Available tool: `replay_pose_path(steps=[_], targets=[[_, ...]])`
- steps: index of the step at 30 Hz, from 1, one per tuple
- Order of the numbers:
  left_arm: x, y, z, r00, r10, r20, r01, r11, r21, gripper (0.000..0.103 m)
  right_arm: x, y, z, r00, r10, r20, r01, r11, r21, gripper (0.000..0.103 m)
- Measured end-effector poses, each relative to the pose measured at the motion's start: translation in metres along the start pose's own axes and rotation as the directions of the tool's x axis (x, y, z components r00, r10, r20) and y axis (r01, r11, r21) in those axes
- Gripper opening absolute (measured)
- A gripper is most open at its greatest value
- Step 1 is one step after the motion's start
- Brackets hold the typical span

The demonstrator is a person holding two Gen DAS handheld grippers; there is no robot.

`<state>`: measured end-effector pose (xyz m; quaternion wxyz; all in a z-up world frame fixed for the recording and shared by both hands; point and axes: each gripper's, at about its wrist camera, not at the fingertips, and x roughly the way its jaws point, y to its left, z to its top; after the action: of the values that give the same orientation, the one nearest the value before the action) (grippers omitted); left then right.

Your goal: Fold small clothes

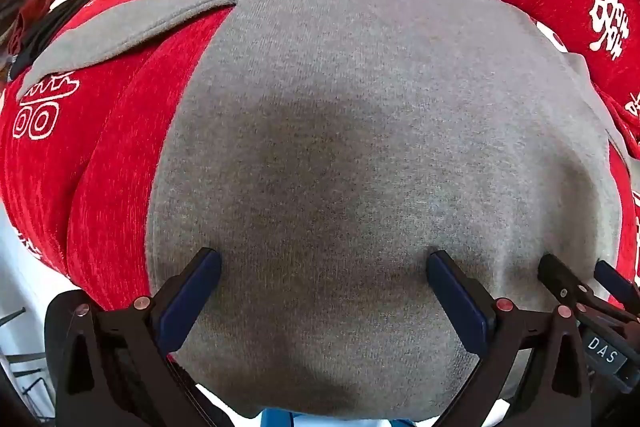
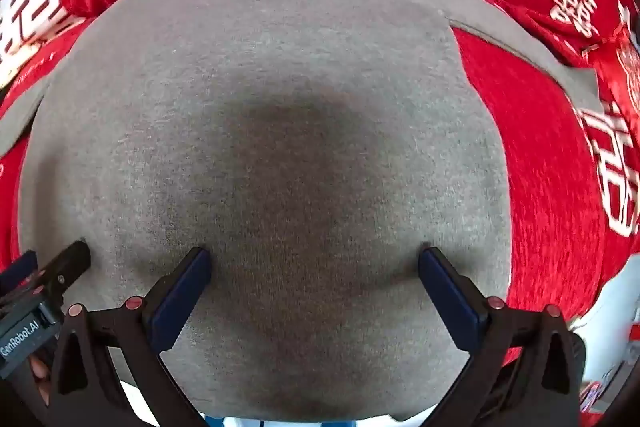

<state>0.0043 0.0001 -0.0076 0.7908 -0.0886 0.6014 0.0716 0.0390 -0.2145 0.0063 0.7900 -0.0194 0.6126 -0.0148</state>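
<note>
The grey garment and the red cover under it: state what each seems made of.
Grey garment: looks like soft matte knit, probably cotton jersey or light fleece; fine heathered flecks and a stitched sleeve hem show. Red cover: looks like plush chenille or velvet-like fabric; it has ribbed pile with slight sheen and white printed characters. The exact fibre cannot be told for either.

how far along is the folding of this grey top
Early. Done: the grey top is spread flat on the red blanket, sleeve still out to the side. In hand: the left hand-held gripper and right hand-held gripper are open, side by side over its near part. Left: every fold.
</note>
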Motion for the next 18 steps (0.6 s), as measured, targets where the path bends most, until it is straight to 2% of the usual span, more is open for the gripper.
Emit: replay_pose_path(steps=[3,6,11,14,16,18], targets=[[-0.002,0.002,-0.001,1.0,-0.003,0.019,0.002,1.0,0.012,0.103,-0.001,-0.004,0.0,0.999,0.028,0.016,-0.028,1.0,0.011,0.103],[-0.004,0.006,-0.006,0.998,-0.014,0.055,0.012,1.0,0.023,0.103,-0.002,-0.005,-0.006,0.999,0.016,0.049,-0.017,1.0,0.011,0.103],[-0.008,0.007,-0.011,0.994,-0.014,0.104,0.01,0.999,0.031,0.103,-0.006,-0.005,-0.017,0.991,0.012,0.13,-0.016,1.0,0.027,0.103],[-0.008,0.004,-0.01,0.995,-0.007,0.103,0.004,0.999,0.032,0.103,-0.01,-0.007,-0.029,0.983,0.01,0.183,-0.013,1.0,0.016,0.103],[-0.01,0.001,-0.007,0.996,0.001,0.087,-0.005,0.999,0.037,0.103,-0.013,-0.007,-0.031,0.983,0.006,0.183,-0.008,1.0,0.013,0.103],[-0.018,0.0,-0.008,0.995,0.033,0.093,-0.036,0.999,0.032,0.103,-0.016,0.002,-0.02,0.989,0.007,0.148,-0.006,1.0,-0.011,0.103]])
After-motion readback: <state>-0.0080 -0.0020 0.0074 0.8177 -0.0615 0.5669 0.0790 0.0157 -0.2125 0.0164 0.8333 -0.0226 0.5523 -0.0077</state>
